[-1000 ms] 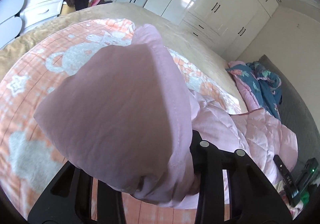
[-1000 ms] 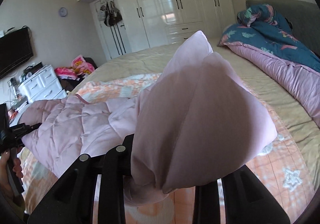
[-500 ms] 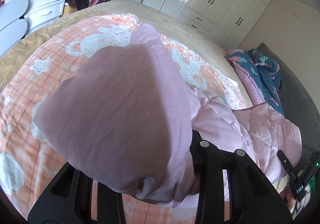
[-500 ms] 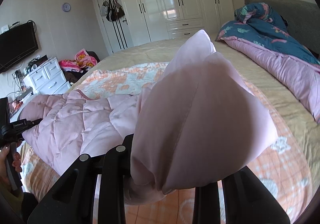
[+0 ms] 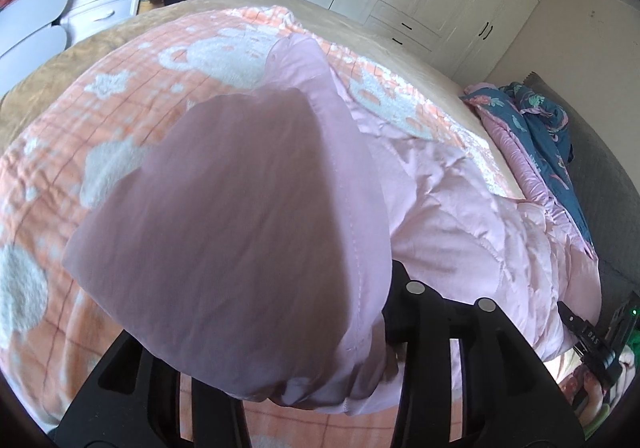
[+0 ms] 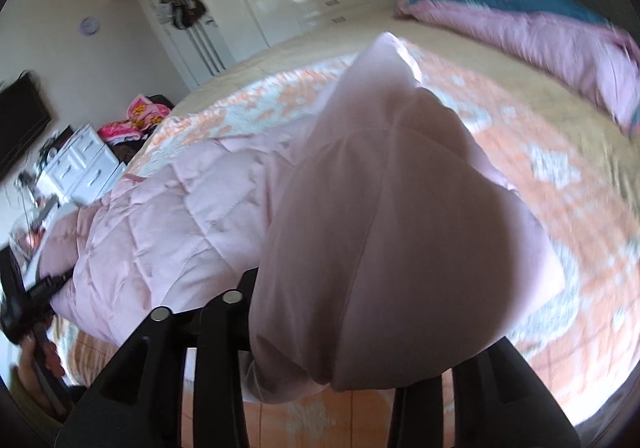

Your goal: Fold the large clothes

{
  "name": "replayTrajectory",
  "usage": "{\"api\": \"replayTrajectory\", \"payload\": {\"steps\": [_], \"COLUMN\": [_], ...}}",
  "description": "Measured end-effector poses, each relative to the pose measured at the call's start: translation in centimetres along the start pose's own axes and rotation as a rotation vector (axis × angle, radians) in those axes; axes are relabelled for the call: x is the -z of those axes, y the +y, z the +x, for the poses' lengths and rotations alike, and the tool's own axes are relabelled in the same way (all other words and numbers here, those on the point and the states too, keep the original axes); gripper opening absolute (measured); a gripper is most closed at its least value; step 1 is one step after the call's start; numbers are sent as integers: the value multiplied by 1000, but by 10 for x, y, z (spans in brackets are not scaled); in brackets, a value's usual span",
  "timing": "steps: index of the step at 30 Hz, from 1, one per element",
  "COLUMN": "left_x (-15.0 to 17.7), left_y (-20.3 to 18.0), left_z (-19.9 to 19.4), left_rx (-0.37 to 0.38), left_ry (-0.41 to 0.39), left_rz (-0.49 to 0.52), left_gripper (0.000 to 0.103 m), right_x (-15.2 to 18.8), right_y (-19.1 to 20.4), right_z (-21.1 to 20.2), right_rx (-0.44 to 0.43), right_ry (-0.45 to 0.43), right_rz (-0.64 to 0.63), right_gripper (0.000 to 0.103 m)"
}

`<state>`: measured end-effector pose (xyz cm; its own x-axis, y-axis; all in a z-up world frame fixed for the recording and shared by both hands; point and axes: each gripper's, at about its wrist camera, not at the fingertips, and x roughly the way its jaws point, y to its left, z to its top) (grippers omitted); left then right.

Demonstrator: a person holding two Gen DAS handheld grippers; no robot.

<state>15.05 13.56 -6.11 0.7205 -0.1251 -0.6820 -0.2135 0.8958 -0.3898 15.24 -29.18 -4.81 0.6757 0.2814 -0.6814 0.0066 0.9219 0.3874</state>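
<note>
Both hand-held grippers, left (image 5: 280, 380) and right (image 6: 320, 372), have just been opening, each with a bunched corner of the pink quilted jacket (image 5: 460, 208) between its jaws; whether either still pinches, I cannot tell. Its body lies spread on the orange blanket (image 5: 60, 152) on the bed. I would lay both corners down level before letting go, so the fold edge lands straight.

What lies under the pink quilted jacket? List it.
Under the pink quilted jacket lies the orange-and-white blanket on a tan bedspread. Whatever sits directly beneath the jacket's bulk is covered.
</note>
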Motion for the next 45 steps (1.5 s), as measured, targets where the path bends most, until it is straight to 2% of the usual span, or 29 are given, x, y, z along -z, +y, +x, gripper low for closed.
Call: {"api": "replayTrajectory", "payload": {"steps": [4, 6, 10, 12, 15, 18, 22, 28, 35, 39, 45], "left_x": [9, 12, 18, 21, 29, 33, 35, 41, 66, 84, 104], "left_y": [6, 4, 1, -2, -9, -21, -34, -51, -70, -80, -88], "left_z": [-4, -13, -33, -45, -61, -82, -104, -126, -136, -137, -136], "left_rx": [-14, -37, -74, -87, -104, -108, -104, -75, -76, -70, -38], "left_ry": [10, 13, 20, 19, 13, -22, -54, -83, -81, -74, -66], "left_rz": [-21, 0, 29, 47, 88, 134, 165, 183, 225, 261, 280], "left_gripper": [43, 48, 61, 73, 87, 94, 94, 94, 94, 94, 94], "right_x": [13, 20, 29, 33, 33, 34, 38, 51, 80, 100, 125], "right_y": [-14, -17, -12, -6, 4, 17, 41, 69, 84, 90, 96], "right_z": [-3, -13, -39, -58, -82, -106, -141, -171, -180, -173, -153], "right_rx": [0, 29, 55, 80, 90, 92, 98, 71, 59, 66, 31], "right_ry": [41, 45, 25, -18, -71, -120, -205, -254, -235, -199, -127], "right_rz": [76, 90, 73, 35, -18, -82, -185, -277, -328, -352, -323], "right_gripper": [59, 79, 92, 97, 98, 99, 99, 99, 99, 99, 99]}}
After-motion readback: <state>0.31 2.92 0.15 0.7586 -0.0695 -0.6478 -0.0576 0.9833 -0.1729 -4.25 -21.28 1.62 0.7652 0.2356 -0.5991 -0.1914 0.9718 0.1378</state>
